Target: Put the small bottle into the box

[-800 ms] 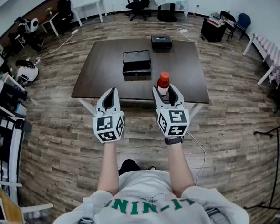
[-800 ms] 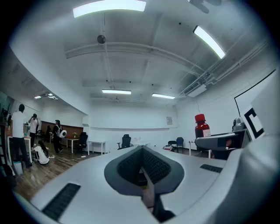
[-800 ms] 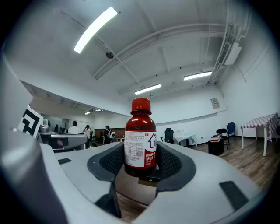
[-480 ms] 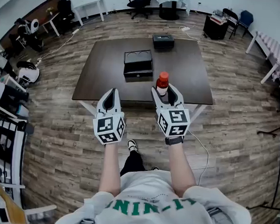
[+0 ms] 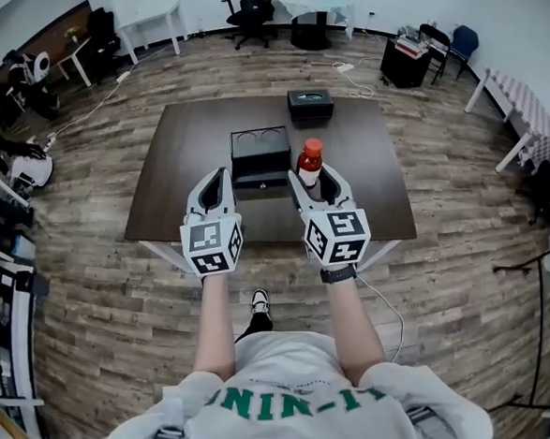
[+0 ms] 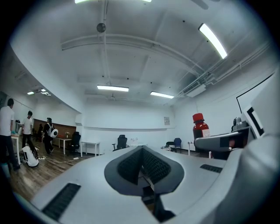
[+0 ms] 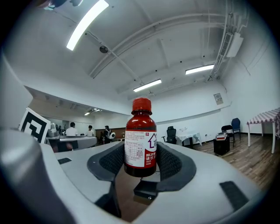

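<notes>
Red-capped small bottle (image 7: 140, 131) clamped upright in right gripper (image 5: 317, 176) — carried forward, now above the table (image 5: 180, 165), just right of the box (image 5: 261, 157); placing looks close. Left gripper (image 5: 214, 181) closed, empty.

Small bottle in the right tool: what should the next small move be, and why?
Probably carry the small bottle forward and a little to the left, until it hangs over the black box. The right tool grips it upright, and the head view shows it just right of the box, not above its opening.
</notes>
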`<action>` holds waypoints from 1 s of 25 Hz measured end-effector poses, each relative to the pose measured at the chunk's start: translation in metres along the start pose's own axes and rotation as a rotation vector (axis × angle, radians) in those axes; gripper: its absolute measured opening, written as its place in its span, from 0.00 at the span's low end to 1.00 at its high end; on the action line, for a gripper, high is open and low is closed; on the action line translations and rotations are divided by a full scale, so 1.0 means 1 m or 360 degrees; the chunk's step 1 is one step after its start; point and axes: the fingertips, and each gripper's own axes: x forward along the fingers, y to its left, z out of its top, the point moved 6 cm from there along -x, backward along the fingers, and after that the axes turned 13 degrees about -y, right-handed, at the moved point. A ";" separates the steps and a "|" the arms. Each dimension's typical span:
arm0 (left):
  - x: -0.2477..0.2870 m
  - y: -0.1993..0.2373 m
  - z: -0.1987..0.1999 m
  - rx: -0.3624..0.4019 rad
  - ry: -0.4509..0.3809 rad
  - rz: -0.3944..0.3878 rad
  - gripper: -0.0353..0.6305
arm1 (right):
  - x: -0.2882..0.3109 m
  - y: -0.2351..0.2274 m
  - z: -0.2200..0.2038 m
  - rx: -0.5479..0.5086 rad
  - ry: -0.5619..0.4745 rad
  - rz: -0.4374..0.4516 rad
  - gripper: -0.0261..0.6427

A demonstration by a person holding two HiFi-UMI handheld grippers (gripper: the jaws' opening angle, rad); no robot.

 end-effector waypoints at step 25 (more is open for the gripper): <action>0.230 0.132 -0.115 -0.0097 0.0140 -0.0260 0.07 | 0.255 -0.064 -0.111 -0.0013 0.0195 -0.0131 0.38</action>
